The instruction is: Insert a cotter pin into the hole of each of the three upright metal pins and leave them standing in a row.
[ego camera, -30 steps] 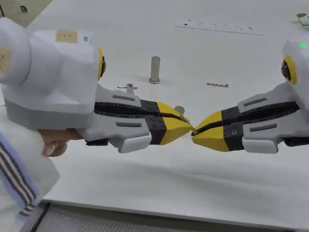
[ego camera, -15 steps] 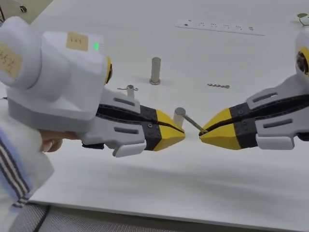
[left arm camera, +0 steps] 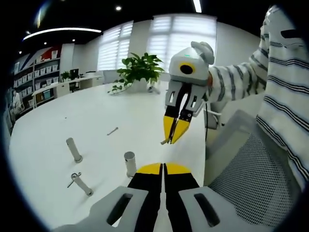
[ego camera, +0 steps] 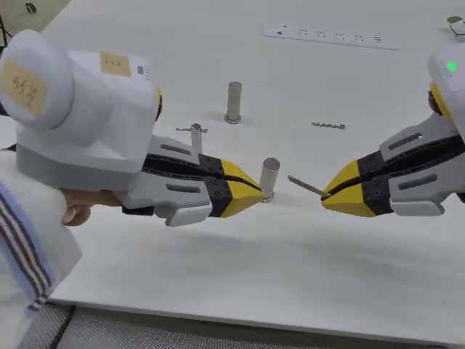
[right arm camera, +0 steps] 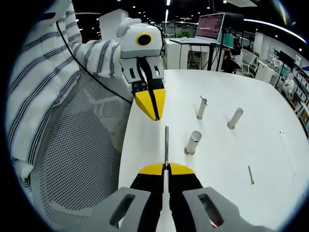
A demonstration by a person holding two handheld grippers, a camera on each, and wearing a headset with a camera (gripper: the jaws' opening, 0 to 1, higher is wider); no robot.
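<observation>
Three upright metal pins stand on the white table: a far one (ego camera: 234,102), a left one (ego camera: 195,135) with a cotter pin through its top, and a near one (ego camera: 269,178). My left gripper (ego camera: 256,191) is shut with nothing in it, its tip just left of the near pin's base. My right gripper (ego camera: 325,195) is shut on a thin cotter pin (ego camera: 305,186) that points left toward the near pin, a short gap away. In the right gripper view the cotter pin (right arm camera: 166,145) sticks straight out from my right gripper (right arm camera: 166,167), left of the near pin (right arm camera: 193,142).
A loose cotter pin (ego camera: 328,127) lies on the table right of the far pin. A white power strip (ego camera: 330,37) lies along the far edge. The table's near edge (ego camera: 240,320) runs below both grippers. A mesh chair (right arm camera: 82,159) stands beside the table.
The two gripper tips were touching beside the near pin; now they stand apart. The right gripper has drawn back to the right with the cotter pin, and the left has eased back left.
</observation>
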